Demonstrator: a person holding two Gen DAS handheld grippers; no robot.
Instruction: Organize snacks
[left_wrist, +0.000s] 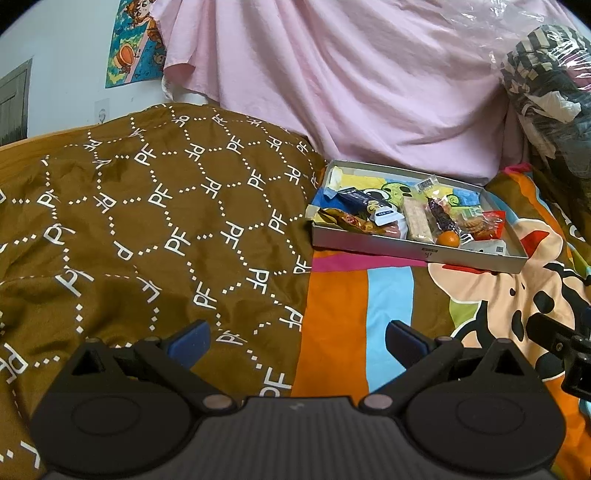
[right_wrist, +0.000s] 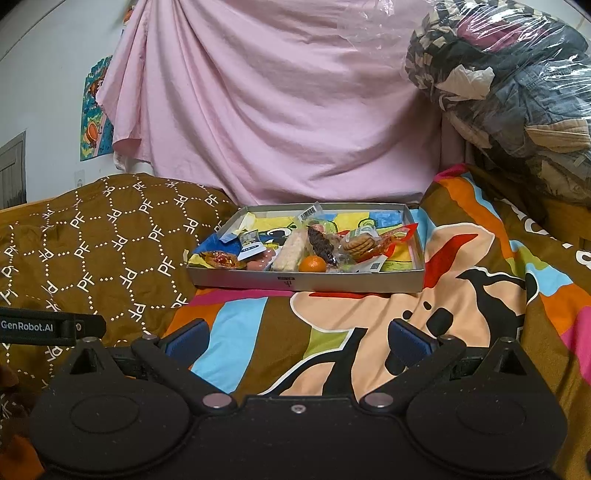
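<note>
With both the left gripper (left_wrist: 297, 341) and right gripper (right_wrist: 297, 341) open and empty short of the tray (right_wrist: 306, 283), approach its front wall squarely.

A: What do the left tongs (left_wrist: 297, 338) look like?
B: Black matte plastic, two round hubs, angled link arms with silver pivot pins, blue pads (left_wrist: 192, 341) on the fingers.
A: And the right tongs (right_wrist: 297, 338)?
B: The same build, plus a small screw at centre. Beside them a black bar (right_wrist: 51, 326) reads "GenRobot.AI" in white.
</note>
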